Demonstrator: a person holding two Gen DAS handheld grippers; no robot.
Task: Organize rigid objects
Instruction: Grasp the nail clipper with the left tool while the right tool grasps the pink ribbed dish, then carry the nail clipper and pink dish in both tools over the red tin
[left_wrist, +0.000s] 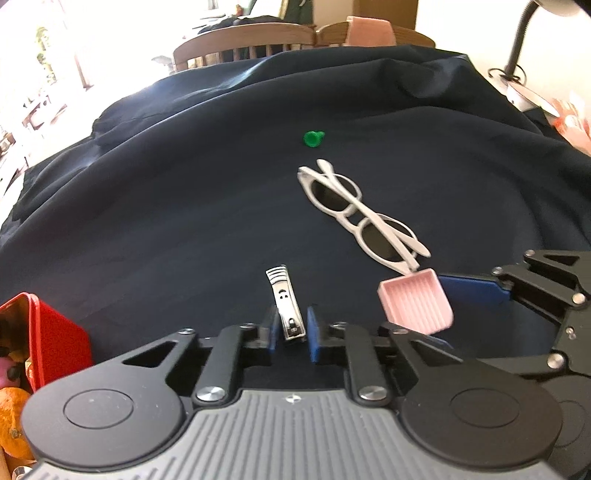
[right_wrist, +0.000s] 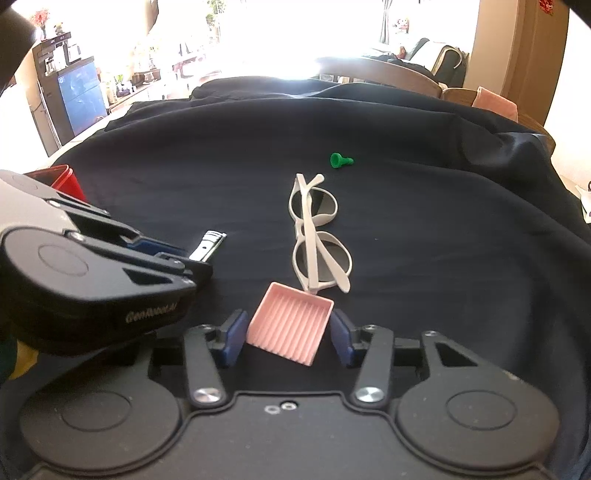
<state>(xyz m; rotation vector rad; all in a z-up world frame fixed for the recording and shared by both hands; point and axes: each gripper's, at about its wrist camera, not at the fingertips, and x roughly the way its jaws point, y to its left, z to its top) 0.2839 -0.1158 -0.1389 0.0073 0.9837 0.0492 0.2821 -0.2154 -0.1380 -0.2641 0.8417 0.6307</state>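
Observation:
A silver nail clipper lies on the dark blue cloth, and my left gripper is shut on its near end, blue pads against both sides. In the right wrist view the clipper's tip sticks out beyond the left gripper. A small pink ribbed tray sits tilted between the pads of my right gripper, which touch its opposite corners. The same tray shows in the left wrist view with a blue finger of the right gripper against it.
White folded sunglasses lie just beyond the tray, one end touching it. Farther off lies a small green peg. A red tin stands at the left with an orange beside it. Wooden chairs and a lamp border the table.

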